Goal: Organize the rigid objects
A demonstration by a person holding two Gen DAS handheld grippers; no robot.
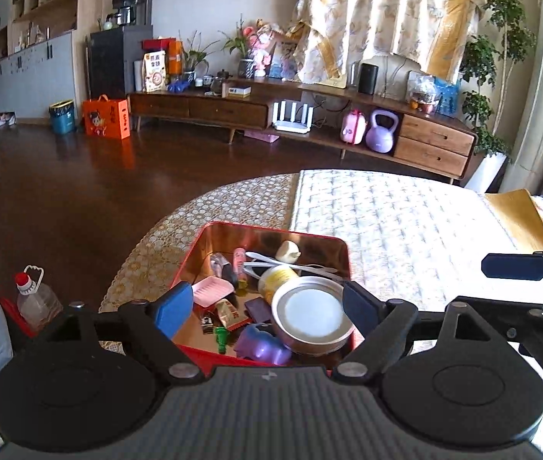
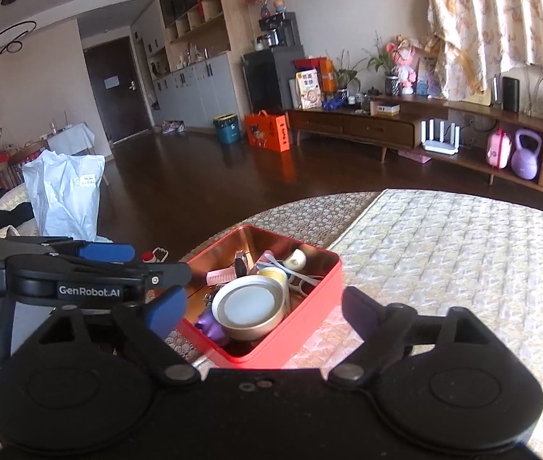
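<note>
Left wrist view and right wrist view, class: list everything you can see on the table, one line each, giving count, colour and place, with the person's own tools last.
Tin box: one, red, on the table's patterned cloth.
Round tin: one, silver with white lid, in the box's near right.
Comb: one, pink, in the box's left.
Toy: one, purple, at the box's near edge.
Jar: one, yellow, behind the round tin.
Quilted mat: one, white, right of the box.
Left tool: one, black with blue pads, open, empty, over the box.
Right tool: one, black with blue pads, open, empty.
</note>
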